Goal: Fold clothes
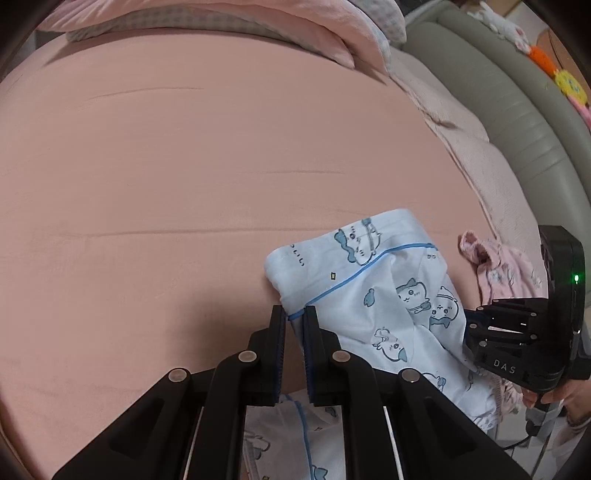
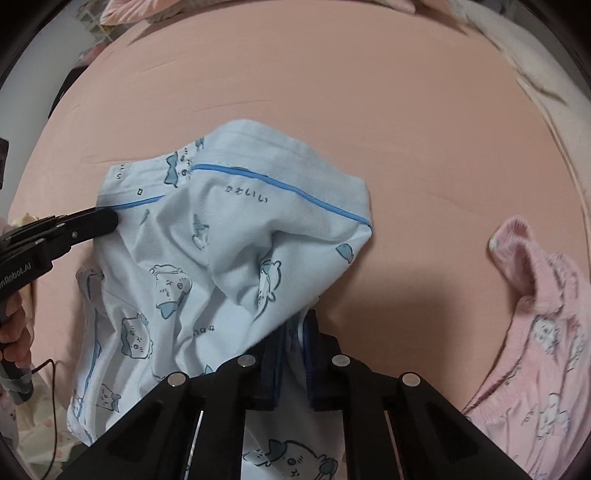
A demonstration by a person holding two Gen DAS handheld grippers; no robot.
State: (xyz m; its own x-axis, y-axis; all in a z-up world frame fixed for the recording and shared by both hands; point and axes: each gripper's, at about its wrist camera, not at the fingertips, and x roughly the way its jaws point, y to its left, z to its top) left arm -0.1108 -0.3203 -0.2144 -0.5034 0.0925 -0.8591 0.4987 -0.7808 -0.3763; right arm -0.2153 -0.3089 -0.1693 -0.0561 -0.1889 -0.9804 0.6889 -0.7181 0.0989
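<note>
A light blue garment (image 1: 373, 291) with cartoon prints and darker blue piping hangs over a pink bed sheet (image 1: 184, 184). My left gripper (image 1: 294, 317) is shut on its left piped edge. It also shows in the right wrist view (image 2: 105, 218) at the garment's (image 2: 229, 236) left edge. My right gripper (image 2: 295, 325) is shut on the garment's lower right edge, with cloth draped over its fingers. It shows in the left wrist view (image 1: 469, 332) at the garment's right side.
A pink printed garment (image 2: 543, 332) lies crumpled to the right; it also shows in the left wrist view (image 1: 498, 269). Pink bedding (image 1: 221, 22) is piled at the far end. A grey padded headboard (image 1: 517, 122) runs along the right. A cable (image 2: 51, 406) hangs lower left.
</note>
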